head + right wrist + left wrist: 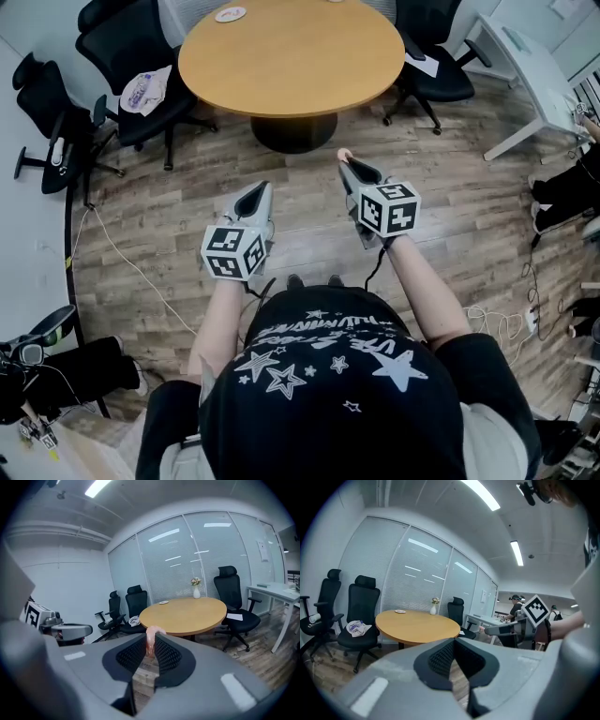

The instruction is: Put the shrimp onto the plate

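Note:
A pink shrimp (151,637) sticks up from the tips of my right gripper (150,651), which is shut on it. In the head view the shrimp (344,154) shows at the right gripper (347,165), held over the wooden floor just short of the round wooden table (292,56). A small white plate (230,13) lies at the table's far edge, and it also shows as the plate (163,603) beyond the shrimp. My left gripper (255,194) hangs level to the left, shut with nothing in it; its pads (440,656) meet at the tip.
Black office chairs (131,56) ring the table; one carries a printed bag (145,91). A white vase (196,592) stands on the table's far side. A white desk (525,70) and a seated person (567,187) are at the right. Cables (122,262) run across the floor.

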The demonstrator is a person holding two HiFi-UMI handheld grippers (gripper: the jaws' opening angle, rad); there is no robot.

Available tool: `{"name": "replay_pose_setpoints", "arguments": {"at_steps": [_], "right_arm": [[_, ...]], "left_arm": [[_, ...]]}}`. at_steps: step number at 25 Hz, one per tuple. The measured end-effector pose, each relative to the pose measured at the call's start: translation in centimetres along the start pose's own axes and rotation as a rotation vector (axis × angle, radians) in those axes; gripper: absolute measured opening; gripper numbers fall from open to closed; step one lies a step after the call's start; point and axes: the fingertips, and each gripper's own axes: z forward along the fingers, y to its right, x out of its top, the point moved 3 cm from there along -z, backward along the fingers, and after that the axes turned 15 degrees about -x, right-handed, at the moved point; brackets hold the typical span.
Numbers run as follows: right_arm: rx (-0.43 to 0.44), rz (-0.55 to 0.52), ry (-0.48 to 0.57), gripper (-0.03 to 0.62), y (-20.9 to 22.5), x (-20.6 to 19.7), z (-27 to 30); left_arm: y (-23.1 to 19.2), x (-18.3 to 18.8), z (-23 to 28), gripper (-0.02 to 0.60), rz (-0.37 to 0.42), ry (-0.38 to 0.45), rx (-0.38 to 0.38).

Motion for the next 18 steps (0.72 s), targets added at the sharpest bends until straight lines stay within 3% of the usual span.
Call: {"name": "replay_pose_setpoints", "arguments": {"at_steps": [7,18], "right_arm": [[-0.051,0.010,0.015,0.057,-2.3,0.3,0.9],[-0.081,0.073,0.004,0.059,-0.3,-0.9,1.2]], "left_arm": [[-3.1,-0.5,-2.0,0.002,-0.009,-0.004,-0.036],[-4.0,-1.7,-1.2,0.002,-0.048,-0.017,-0.031]]}}
